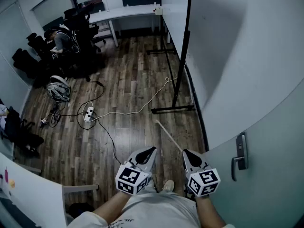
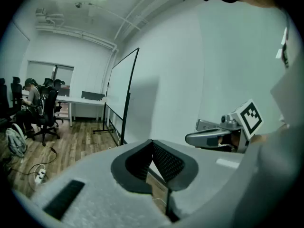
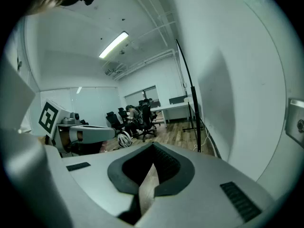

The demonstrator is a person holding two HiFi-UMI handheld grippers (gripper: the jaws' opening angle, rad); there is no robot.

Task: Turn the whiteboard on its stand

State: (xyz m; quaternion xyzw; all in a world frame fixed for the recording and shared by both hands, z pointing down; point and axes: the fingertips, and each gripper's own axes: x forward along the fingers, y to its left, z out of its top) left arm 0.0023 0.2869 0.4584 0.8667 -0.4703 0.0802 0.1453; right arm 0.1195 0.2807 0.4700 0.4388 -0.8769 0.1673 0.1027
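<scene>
With the left gripper (image 1: 150, 151) and right gripper (image 1: 187, 153) both pinched closed on nothing, the tall black-framed white whiteboard (image 2: 119, 87) stands well ahead of the jaws, probably rigid, light yet tippy, and best gripped by its frame edge.

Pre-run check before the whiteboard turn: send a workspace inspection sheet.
Surface: wood floor.
Job's things: whiteboard upright on its black stand, close to the right wall, untouched.
Clutter: helmet on the floor, left.
Grippers: left gripper and right gripper both shut, empty, held low, apart from the board.
Cables: power strip with black leads; white cable runs toward the stand.
Surroundings: door at right; desk, chairs, seated person at back.
</scene>
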